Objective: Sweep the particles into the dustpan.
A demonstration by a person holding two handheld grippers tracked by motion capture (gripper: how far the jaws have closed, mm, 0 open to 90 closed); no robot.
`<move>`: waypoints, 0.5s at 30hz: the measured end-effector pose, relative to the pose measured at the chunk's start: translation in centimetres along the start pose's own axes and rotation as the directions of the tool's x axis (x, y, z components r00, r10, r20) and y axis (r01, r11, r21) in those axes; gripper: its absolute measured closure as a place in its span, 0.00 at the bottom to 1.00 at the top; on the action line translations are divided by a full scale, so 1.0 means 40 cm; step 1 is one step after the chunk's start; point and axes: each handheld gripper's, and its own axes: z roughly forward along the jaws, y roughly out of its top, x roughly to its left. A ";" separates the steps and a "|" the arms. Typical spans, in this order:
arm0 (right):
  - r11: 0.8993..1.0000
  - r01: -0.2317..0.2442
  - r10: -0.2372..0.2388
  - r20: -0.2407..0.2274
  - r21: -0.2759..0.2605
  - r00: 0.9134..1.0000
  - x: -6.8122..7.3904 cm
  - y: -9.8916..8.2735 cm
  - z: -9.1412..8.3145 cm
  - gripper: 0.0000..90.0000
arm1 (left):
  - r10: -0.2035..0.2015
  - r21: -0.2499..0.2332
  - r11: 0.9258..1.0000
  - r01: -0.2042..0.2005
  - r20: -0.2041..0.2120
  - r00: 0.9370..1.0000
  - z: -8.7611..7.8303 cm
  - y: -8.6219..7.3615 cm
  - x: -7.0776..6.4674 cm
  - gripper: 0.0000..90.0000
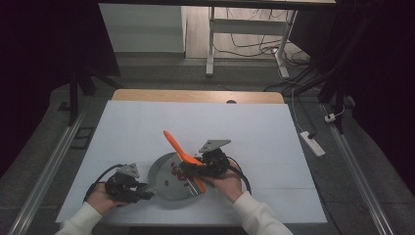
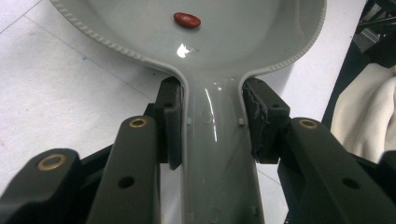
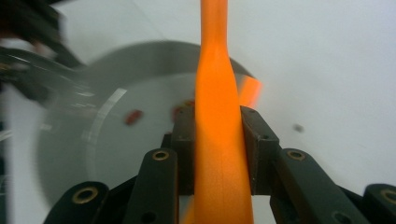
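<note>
left gripper [image 1: 142, 191] clamped on pan [image 1: 169, 180] handle, pan on table [image 1: 254, 127]. right gripper [image 1: 188, 170] clamped on orange spatula [image 1: 182, 154], probably stirring beans [image 1: 174, 170]. next: sweep gently.

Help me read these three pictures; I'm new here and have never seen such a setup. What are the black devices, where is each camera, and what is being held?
A person sits at a white table, holding a hand-operated gripping tool in each hand. The high view looks down from above; the other two cameras ride on the tools and look along their black jaws. The left tool is shut on the handle of a grey dustpan, which holds a few red beans. The right tool is shut on the handle of an orange brush, held over the pan.
</note>
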 end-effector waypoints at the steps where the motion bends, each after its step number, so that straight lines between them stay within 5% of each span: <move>1: 1.000 0.009 -0.009 -0.009 -0.006 1.000 0.006 0.004 0.000 0.78 | 0.000 0.000 1.000 0.000 0.000 1.000 0.000 0.000 0.000 0.69; 5: 0.999 0.031 -0.030 0.015 -0.041 0.999 0.008 0.016 -0.019 0.78 | 0.002 -0.001 1.000 -0.002 -0.002 1.000 0.000 0.000 0.000 0.69; 9: 0.998 0.019 -0.013 0.098 -0.064 0.995 -0.025 0.014 -0.048 0.78 | 0.002 -0.001 1.000 -0.002 -0.002 1.000 0.000 0.000 0.000 0.69; 15: 0.999 0.008 0.000 0.216 -0.039 0.976 -0.091 -0.002 -0.059 0.78 | -0.004 -0.006 1.000 0.004 -0.005 1.000 0.000 0.002 0.002 0.69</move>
